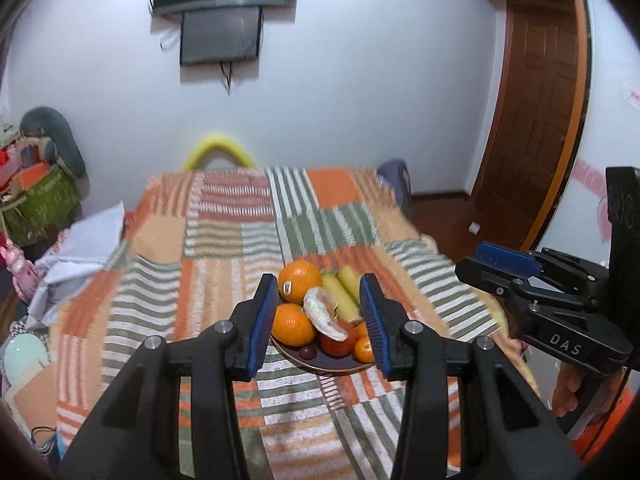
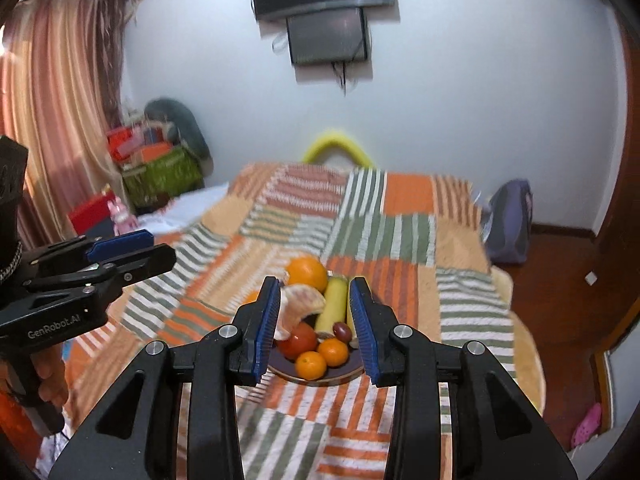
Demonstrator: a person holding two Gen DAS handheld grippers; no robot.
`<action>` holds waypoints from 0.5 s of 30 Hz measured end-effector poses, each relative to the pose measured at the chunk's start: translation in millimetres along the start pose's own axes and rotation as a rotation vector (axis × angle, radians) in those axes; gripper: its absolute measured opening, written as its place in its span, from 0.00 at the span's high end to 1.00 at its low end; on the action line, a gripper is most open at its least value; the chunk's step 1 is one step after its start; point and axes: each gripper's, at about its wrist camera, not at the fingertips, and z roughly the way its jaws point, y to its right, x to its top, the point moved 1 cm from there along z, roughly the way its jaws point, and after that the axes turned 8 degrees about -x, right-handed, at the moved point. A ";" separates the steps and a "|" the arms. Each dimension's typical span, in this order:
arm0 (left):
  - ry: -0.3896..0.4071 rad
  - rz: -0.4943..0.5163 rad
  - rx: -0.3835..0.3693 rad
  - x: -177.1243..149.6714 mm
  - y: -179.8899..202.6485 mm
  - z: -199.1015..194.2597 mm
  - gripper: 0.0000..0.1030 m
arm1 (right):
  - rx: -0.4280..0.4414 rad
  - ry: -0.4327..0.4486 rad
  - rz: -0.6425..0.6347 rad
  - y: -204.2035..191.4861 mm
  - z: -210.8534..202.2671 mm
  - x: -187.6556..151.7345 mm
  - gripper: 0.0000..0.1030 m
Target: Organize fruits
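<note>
- Bed (image 1: pixel 224 240) fills the middle of both views, covered in a patchwork blanket of orange, green and white stripes; soft, uneven footing for anything set on it.
- Plate (image 1: pixel 320 366) sits on the blanket, lower centre of the left wrist frame, lower centre of the right wrist frame too. Dark, shallow, low rim.
- Fruit heaped on it: two large oranges (image 1: pixel 300 282), two yellow-green bananas (image 1: pixel 340 296) behind, a peeled citrus piece (image 1: pixel 322 318) lying across the top, a red tomato-like fruit (image 2: pixel 298 340), two small mandarins (image 2: pixel 311 365), a dark grape (image 2: pixel 343 331).
- Left gripper (image 1: pixel 320 320): jaws part open, nothing between them, held above and short of the plate.
- Right gripper (image 2: pixel 316 320): jaws likewise part open and empty, clear of the fruit.
- Risks, as I judge them: round fruit rolling off the low rim onto the blanket if the heap is nudged; the plate tipping on soft bedding under a downward press; the peeled piece tearing or squashing in a firm grip; the grape slipping out.
</note>
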 end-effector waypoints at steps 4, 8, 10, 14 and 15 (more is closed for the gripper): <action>0.116 0.028 0.013 3.6 21.3 -63.5 0.59 | -0.015 0.102 0.010 -9.9 -51.1 5.5 0.68; 0.210 0.048 0.015 -0.7 40.7 -116.7 0.57 | -0.016 0.203 0.028 -20.2 -103.5 6.3 0.63; 0.252 0.061 0.026 -5.5 50.2 -139.7 0.51 | -0.024 0.247 0.028 -25.9 -124.0 5.1 0.61; 0.305 0.080 0.048 -15.5 64.2 -167.5 0.43 | -0.035 0.329 0.027 -37.1 -157.0 -0.8 0.53; 0.317 0.081 0.050 -19.0 67.3 -175.1 0.39 | -0.038 0.342 0.028 -37.7 -158.0 -2.4 0.48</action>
